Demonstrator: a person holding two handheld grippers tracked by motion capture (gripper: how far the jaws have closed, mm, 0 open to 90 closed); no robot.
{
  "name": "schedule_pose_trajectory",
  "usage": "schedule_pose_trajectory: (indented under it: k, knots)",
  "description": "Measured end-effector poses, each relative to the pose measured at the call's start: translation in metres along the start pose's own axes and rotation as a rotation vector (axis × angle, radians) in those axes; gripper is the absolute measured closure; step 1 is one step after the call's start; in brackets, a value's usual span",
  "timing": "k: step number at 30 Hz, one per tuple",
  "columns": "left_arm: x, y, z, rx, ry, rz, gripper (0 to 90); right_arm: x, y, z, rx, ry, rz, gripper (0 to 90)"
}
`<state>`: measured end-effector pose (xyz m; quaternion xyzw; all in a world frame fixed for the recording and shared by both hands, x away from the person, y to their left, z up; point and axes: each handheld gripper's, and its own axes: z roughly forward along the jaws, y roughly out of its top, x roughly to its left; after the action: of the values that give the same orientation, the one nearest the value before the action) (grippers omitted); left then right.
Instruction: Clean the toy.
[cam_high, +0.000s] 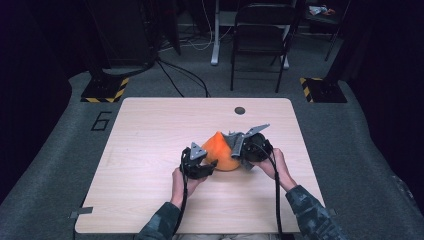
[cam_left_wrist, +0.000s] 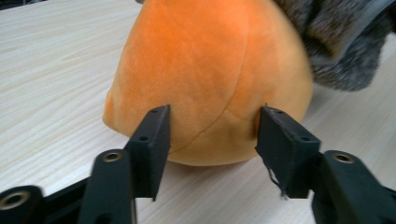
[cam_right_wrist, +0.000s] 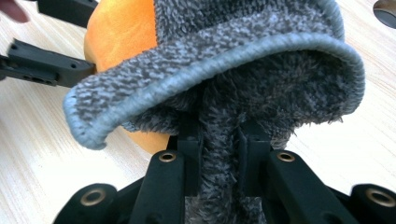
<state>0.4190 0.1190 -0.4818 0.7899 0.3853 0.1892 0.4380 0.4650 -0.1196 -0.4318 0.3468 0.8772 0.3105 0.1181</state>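
the right gripper (cam_right_wrist: 218, 154) pinches the soft grey fleece cloth (cam_right_wrist: 261, 60); the left gripper (cam_left_wrist: 212, 135) stands spread around the squashy, light orange plush (cam_left_wrist: 210, 74), best grabbed at its base.

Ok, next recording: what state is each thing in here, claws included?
Orange plush: resting on the table, partly covered by the cloth.
Grey fleecy cloth: draped over the plush, one fold pinched.
Left claw: open, jaws either side of the plush.
Right claw: shut on the cloth.
Folding chair: unfolded, upright.
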Motion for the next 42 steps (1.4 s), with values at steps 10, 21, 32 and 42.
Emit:
schedule_pose_trajectory:
  k: [10, 21, 32, 42]
  knots:
    - [-0.005, -0.007, 0.007, 0.003, 0.014, 0.049, 68.4, 0.0, 0.001, 0.002, 0.0, 0.002, -0.02, 74.8]
    - [-0.007, 0.006, -0.006, -0.025, -0.019, -0.029, 79.3, -0.007, 0.005, -0.016, -0.034, 0.005, 0.0, 74.9]
    - [-0.011, 0.008, -0.008, -0.017, -0.04, -0.042, 78.6, 0.015, 0.015, -0.024, -0.156, 0.012, -0.005, 74.3]
    - [-0.006, 0.003, -0.003, -0.013, -0.033, -0.052, 76.9, 0.007, 0.009, -0.008, -0.063, -0.023, -0.017, 74.2]
